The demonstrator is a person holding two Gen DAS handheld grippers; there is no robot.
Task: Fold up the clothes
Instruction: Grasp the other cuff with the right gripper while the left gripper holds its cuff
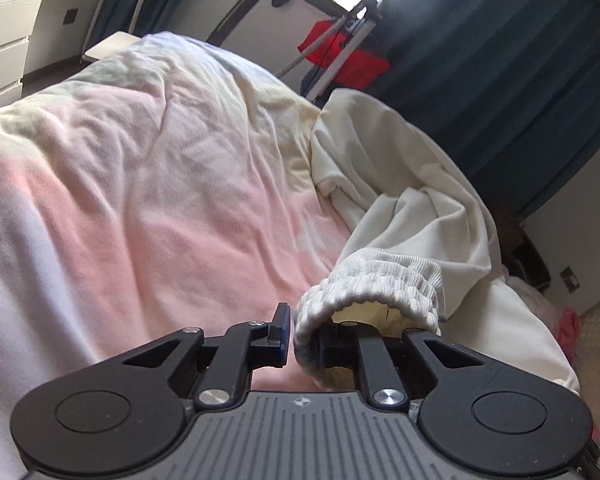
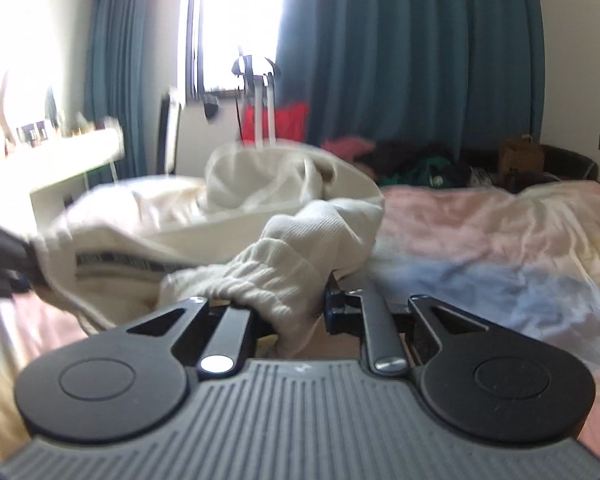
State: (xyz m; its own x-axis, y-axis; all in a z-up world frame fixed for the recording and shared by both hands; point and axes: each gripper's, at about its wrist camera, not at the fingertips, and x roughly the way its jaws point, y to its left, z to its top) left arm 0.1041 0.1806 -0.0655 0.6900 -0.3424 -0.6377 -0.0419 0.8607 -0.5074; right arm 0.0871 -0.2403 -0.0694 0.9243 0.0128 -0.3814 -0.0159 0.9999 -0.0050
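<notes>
A cream white sweatshirt (image 1: 400, 184) lies bunched on a bed with a pink and white duvet (image 1: 148, 184). My left gripper (image 1: 302, 338) is shut on the ribbed cuff (image 1: 380, 280) of one sleeve; the cuff wraps over the right finger. In the right wrist view the sweatshirt (image 2: 260, 196) hangs lifted above the bed, its neck label facing me. My right gripper (image 2: 296, 308) is shut on another ribbed edge (image 2: 268, 272) of the garment. The left gripper (image 2: 4, 260) shows at the left edge, holding the fabric.
Dark teal curtains (image 2: 400, 60) hang behind the bed beside a bright window (image 2: 240, 20). A red item (image 1: 340, 60) hangs on a metal stand. A pile of dark and coloured clothes (image 2: 428, 168) lies at the bed's far side. A white dresser (image 1: 8, 40) stands at left.
</notes>
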